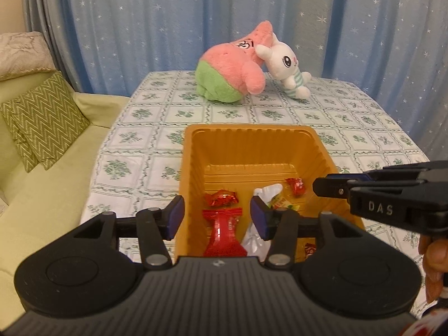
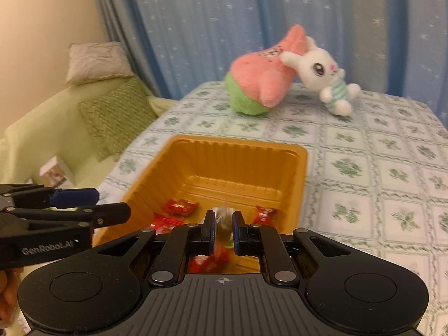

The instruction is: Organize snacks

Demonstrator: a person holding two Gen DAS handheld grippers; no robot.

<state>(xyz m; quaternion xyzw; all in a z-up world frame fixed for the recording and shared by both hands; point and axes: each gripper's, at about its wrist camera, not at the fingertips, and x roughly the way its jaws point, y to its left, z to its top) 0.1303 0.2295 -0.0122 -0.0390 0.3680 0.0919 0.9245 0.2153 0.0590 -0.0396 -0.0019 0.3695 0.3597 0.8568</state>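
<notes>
My left gripper (image 1: 217, 218) hangs released, jaws wide, above the near end of the ribbed orange plastic tray (image 1: 193, 168) on the green-patterned tablecloth (image 1: 156, 145). My right gripper (image 2: 224, 231), jaws nearly together, pinches a blurred clear-wrapped candy (image 2: 223, 215) over the tray. Red foil-wrapped sweets (image 1: 221, 198) and a white-wrapped snack packet (image 1: 268, 193) lie inside. A pink-and-green plush star (image 1: 232, 70) leans against a white plush rabbit (image 1: 285, 64) beyond.

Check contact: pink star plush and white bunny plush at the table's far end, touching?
Touching. The left wrist view shows the white bunny plush leaning its head and paw against the pink star plush with no gap; the right wrist view agrees.
</notes>
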